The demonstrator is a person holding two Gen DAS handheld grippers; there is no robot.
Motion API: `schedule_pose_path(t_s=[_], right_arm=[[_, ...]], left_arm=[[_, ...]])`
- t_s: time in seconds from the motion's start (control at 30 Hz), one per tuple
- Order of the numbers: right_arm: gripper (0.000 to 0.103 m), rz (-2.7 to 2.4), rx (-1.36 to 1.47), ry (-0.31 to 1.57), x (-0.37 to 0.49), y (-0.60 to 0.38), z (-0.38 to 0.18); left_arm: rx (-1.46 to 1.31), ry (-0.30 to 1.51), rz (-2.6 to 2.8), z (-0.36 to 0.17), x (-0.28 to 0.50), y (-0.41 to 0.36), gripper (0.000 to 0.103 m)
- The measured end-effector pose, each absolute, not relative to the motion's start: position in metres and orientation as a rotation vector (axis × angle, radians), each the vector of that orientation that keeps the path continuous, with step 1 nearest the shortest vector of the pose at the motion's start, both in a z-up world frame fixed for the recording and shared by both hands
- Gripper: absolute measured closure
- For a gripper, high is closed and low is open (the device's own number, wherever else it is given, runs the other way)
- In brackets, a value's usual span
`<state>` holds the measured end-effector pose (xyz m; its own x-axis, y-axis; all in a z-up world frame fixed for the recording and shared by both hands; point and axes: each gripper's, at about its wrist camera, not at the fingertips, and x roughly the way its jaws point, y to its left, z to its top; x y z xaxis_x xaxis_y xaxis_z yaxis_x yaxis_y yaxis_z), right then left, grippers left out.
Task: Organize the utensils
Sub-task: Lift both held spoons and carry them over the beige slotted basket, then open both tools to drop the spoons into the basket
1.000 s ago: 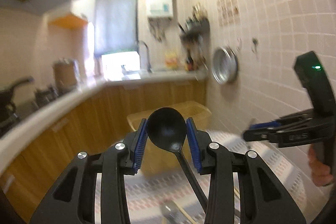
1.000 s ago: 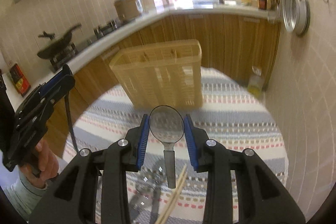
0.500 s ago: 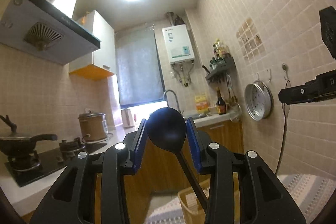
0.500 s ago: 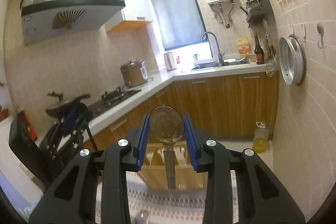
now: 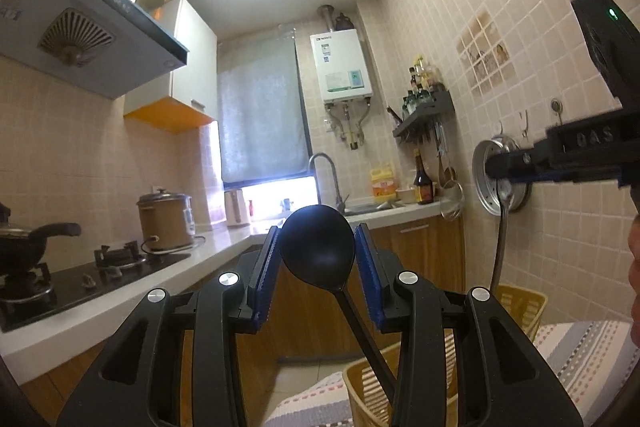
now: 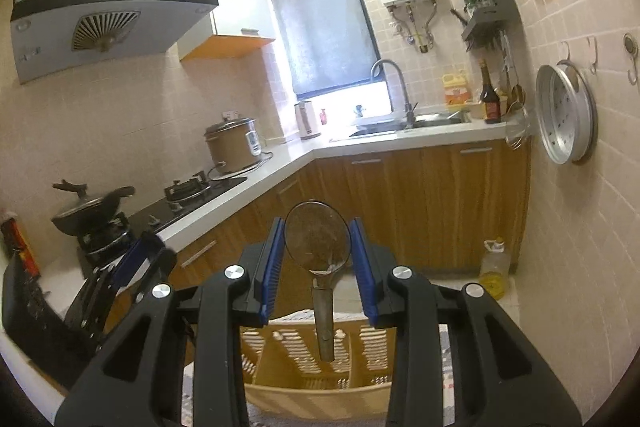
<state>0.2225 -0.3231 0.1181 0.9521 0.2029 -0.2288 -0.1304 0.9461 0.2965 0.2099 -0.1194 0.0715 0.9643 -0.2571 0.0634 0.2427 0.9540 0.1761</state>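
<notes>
Left gripper [image 5: 317,259], raised to counter height and pointing level into the kitchen, clamped by its blue pads [image 5: 264,275] on the bowl of a black spoon [image 5: 317,251]; handle slanting down and to the right toward a yellow slotted basket [image 5: 520,303]. Basket standing on a striped tablecloth [image 5: 588,355] at lower right of the left view. Right gripper [image 6: 317,255] tilted slightly downward, clamped by its own blue pads [image 6: 271,267] on the bowl of a metal spoon [image 6: 316,243]; handle hanging straight down over the basket [image 6: 320,399], tip above the compartments, not inside any. Seen from the left camera, right gripper [image 5: 500,167] entering from the right edge, its spoon handle [image 5: 500,247] hanging in front of a round metal tray [image 5: 486,179] hung on the tiled wall. Seen from the right camera, left gripper [image 6: 140,251] at lower left, beside the counter. Behind: stove with black pan [image 6: 92,207], brown rice cooker [image 6: 234,147], sink tap [image 6: 394,83], white water heater [image 5: 342,67].
</notes>
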Motion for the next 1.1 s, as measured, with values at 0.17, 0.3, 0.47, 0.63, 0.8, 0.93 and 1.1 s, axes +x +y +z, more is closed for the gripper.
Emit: schedule_pose_path(t_s=[0.17,0.3,0.47,0.63,0.8,0.93,1.1], right_arm=[[0.073,0.211,0.294,0.293,0.228,-0.322,0.111],[0.073,0.182,0.251,0.280,0.223,-0.311,0.111],[0.073,0.133,0.272,0.207,0.207,-0.328,0.126],[0.073,0.101,0.261,0.259,0.216,-0.338,0.112],[0.072,0.105,0.299,0.317,0.225,-0.342,0.093],[0.050,0.107,0.301,0.295,0.213,-0.344,0.100],[0.049,0.121,0.287,0.266,0.191,-0.340,0.118]], left_arm=[[0.185,-0.081,-0.246,0.059,0.209,-0.119,0.068],[0.202,-0.075,-0.244,0.057,0.210,-0.122,0.068],[0.189,-0.075,-0.247,0.061,0.210,-0.119,0.068],[0.190,-0.069,-0.246,0.061,0.209,-0.119,0.067],[0.187,-0.058,-0.252,0.064,0.208,-0.114,0.066],[0.155,-0.062,-0.256,0.073,0.202,-0.104,0.051],[0.110,-0.062,-0.271,0.092,0.187,-0.091,0.050]])
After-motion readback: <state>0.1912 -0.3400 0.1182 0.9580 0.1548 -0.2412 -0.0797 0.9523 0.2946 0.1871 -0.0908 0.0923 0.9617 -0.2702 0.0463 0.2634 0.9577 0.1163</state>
